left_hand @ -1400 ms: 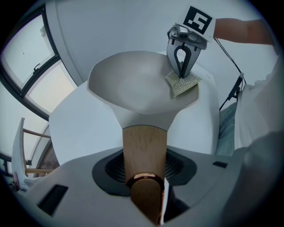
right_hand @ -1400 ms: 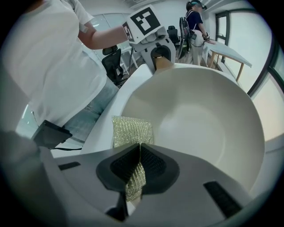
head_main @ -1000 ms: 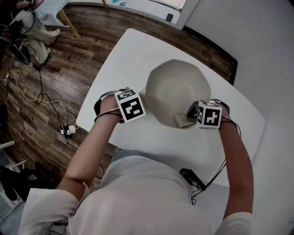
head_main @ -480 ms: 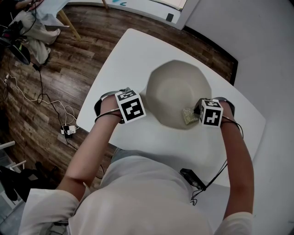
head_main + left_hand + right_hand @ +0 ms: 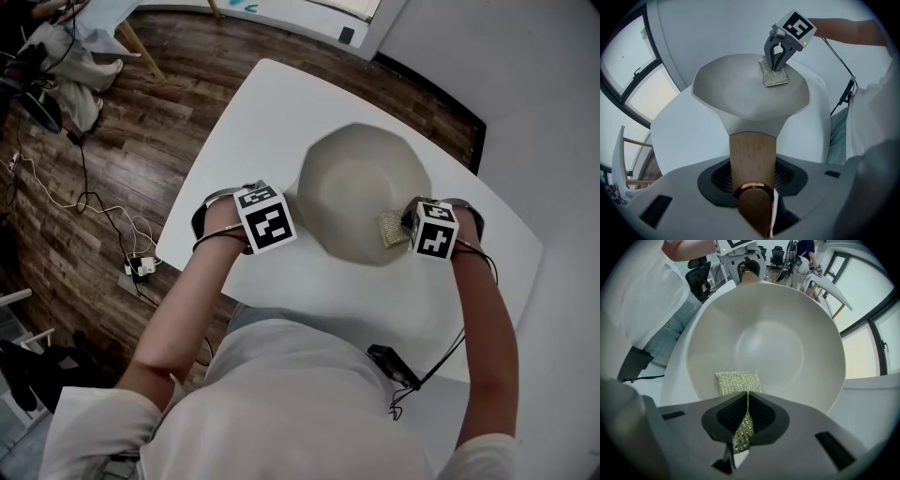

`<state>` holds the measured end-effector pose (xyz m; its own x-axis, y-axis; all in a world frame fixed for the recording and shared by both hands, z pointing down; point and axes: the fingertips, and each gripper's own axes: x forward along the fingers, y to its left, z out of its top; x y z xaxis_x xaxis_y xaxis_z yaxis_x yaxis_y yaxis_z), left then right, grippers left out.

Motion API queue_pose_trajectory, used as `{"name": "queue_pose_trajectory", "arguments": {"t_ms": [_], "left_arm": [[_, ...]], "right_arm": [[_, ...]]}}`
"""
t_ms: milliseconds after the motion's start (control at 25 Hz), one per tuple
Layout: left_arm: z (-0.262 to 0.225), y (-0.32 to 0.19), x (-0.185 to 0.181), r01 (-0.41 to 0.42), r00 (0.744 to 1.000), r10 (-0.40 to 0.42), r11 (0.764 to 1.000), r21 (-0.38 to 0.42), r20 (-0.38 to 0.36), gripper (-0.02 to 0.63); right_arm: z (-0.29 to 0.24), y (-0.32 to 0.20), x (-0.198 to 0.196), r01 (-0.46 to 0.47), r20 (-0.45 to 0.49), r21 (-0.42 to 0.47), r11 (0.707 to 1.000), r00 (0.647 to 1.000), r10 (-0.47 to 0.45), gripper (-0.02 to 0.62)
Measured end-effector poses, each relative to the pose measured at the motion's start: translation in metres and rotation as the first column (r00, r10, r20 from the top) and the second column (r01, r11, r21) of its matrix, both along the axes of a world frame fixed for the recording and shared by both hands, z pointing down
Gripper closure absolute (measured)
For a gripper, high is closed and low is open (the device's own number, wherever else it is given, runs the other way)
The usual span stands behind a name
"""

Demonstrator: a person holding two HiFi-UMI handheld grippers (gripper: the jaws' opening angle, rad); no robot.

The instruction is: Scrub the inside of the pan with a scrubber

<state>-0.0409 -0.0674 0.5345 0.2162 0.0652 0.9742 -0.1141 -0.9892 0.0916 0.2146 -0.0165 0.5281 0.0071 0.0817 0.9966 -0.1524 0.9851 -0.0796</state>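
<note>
Off-white octagonal pan (image 5: 361, 183) with a pale wooden handle (image 5: 752, 152): stands on the white rounded table (image 5: 272, 108), its open side up; the interior surface is bare and matt.

Left gripper (image 5: 752, 180): jaws clamped on the wooden handle, one pad on each side of it; the gripper points steeply downward at the pan's left edge (in the head view its marker cube covers the handle).

Right gripper (image 5: 746, 418): jaws drawn together on a glittery green-gold rectangular scrubber (image 5: 738, 382); a folded strip of the scrubber is pinched between the pads, and the rest spreads out below the jaws.

Scrubber position: inside the pan, on the sloping inner wall on the person's right, near the rim; it lies flat against that wall, clear of the pan's flat centre.

Relation of the grippers: they stand at opposite sides of the pan, well apart; the left gripper view shows the right gripper across the bowl, fingers pointing down onto the scrubber.

Surroundings: a dark wooden floor (image 5: 122, 131) lies beside the table; loose cables (image 5: 94, 202) run over it.
</note>
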Motion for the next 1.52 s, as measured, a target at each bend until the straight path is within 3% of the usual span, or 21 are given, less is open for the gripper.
{"name": "queue_pose_trajectory", "arguments": {"t_ms": [520,1520], "left_arm": [[0.000,0.001,0.000,-0.024,1.000,0.024,1.000,0.001,-0.010,0.422],[0.001,0.001,-0.002,-0.093,0.995,0.093,0.996,-0.010,0.020,0.426]], "right_arm": [[-0.001,-0.025,0.014,-0.025,-0.047,0.116,0.993,0.998,0.030,0.572],[-0.003,-0.093,0.027,-0.065,-0.090,0.355,0.933,0.991,0.103,0.572]]}}
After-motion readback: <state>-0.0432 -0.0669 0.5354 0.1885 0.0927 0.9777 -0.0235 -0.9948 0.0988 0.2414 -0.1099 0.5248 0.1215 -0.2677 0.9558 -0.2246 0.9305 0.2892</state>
